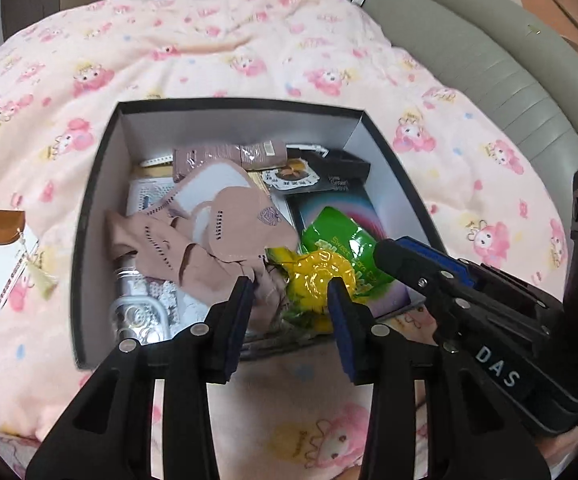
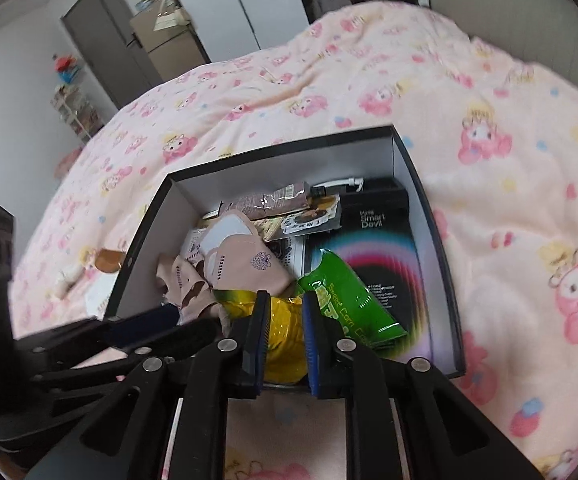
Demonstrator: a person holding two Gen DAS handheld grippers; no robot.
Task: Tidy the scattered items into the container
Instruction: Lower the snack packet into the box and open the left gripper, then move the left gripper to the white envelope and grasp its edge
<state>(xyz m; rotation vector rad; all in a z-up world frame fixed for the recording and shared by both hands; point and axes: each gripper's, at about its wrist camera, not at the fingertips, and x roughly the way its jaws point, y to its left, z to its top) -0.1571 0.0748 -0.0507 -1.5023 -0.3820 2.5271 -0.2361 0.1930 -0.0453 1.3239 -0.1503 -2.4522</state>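
A black box (image 1: pixel 93 208) with white walls sits on the pink blanket (image 1: pixel 217 60), filled with several items: beige face masks (image 1: pixel 245 216), a green Sweet Corn packet (image 1: pixel 337 232), a glossy yellow packet (image 1: pixel 313 280) and a black Smart Devil carton (image 2: pixel 381 248). My left gripper (image 1: pixel 291 292) hangs open over the box's near edge, with nothing between its pads. My right gripper (image 2: pixel 286 312) hovers above the yellow packet (image 2: pixel 285 332), its jaws only narrowly apart and the packet lying below the gap. In the left wrist view, the right gripper (image 1: pixel 385 250) points at the green packet.
A white card with a brown disc and a tassel (image 1: pixel 1 248) lies on the blanket left of the box, also visible from the right wrist as the card (image 2: pixel 105 260). A grey cushioned seat (image 1: pixel 489 48) borders the blanket at the back right. A door and a cabinet (image 2: pixel 157 40) stand beyond.
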